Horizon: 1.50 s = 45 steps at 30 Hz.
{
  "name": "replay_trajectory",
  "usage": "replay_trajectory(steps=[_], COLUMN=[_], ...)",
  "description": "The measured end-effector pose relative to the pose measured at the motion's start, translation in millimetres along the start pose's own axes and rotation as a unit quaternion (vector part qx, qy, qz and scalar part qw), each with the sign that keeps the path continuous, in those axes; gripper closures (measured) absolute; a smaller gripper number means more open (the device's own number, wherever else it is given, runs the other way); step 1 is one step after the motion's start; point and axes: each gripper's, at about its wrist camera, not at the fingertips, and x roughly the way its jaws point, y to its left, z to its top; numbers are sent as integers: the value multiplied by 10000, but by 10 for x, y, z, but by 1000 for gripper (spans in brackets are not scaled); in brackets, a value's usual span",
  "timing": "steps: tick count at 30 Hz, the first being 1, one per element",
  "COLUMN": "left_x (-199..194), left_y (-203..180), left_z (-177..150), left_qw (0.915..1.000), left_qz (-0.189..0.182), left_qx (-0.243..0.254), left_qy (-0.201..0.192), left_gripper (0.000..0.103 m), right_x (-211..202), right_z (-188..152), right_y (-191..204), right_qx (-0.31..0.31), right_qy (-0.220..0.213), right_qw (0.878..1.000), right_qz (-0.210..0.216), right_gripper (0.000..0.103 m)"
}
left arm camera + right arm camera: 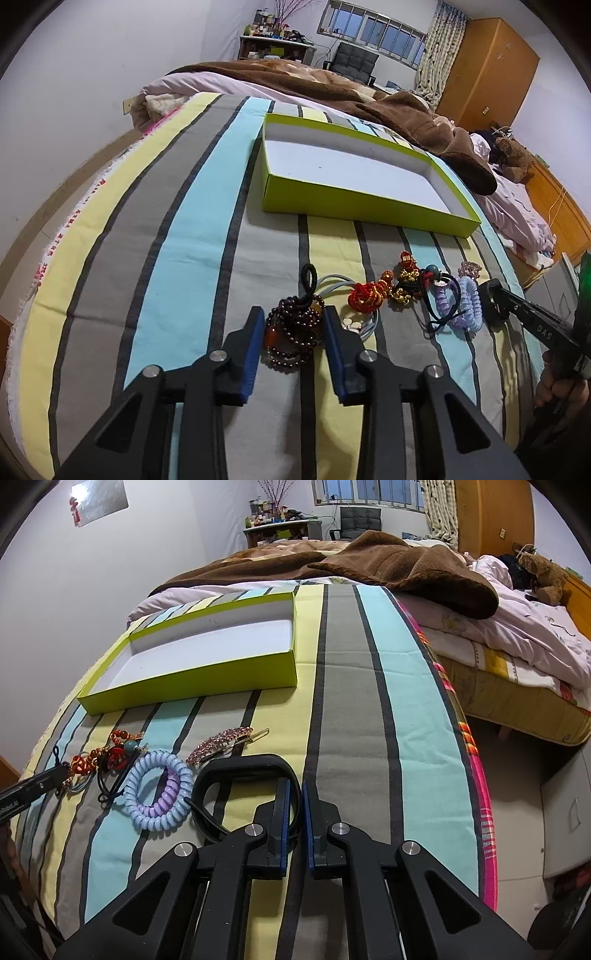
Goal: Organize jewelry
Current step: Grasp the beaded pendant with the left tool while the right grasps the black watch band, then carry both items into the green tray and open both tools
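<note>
A dark red bead bracelet (295,332) lies on the striped cloth between the blue pads of my left gripper (293,314), and the pads press on both its sides. To its right lie red and gold knot charms (369,295) and blue and purple spiral hair ties (469,306). My right gripper (295,782) is shut on one side of a black band (236,762), which loops out to its left. Beside the band lie the spiral hair ties (155,794) and a pink rhinestone clip (221,744). A lime-green box (354,201) with a white inside stands behind the jewelry.
The striped cloth (347,701) covers a bed; its right edge drops to the floor (517,775). A brown blanket (406,565) and a teddy bear (546,576) lie beyond. A person's hand (554,387) holds the right gripper.
</note>
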Motion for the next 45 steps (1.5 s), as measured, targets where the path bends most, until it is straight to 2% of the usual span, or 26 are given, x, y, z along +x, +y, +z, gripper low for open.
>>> replay_trajectory(steps=[6, 18, 25, 34, 45], left_x=[-38, -210, -299, -244, 163], left_y=[-52, -19, -42, -157, -249], left_z=[1, 57, 220, 582, 1091], left_qw=[9998, 9992, 9984, 9974, 9975], left_qz=[59, 92, 60, -43, -131], left_qx=[145, 131, 161, 337, 442], left_qy=[-78, -375, -546, -636, -529], left_gripper=[80, 80, 80, 80, 80], right_x=[-22, -164, -256, -301, 124], right_z=[-8, -13, 87, 523, 1202], right_y=[1, -15, 35, 113, 215], right_qx=[11, 82, 33, -52, -211], right_qy=[-34, -271, -406, -581, -409], right_qw=[10000, 9994, 9990, 9980, 9989], right_qz=[36, 178, 197, 254, 114], right_gripper=[97, 97, 97, 97, 97])
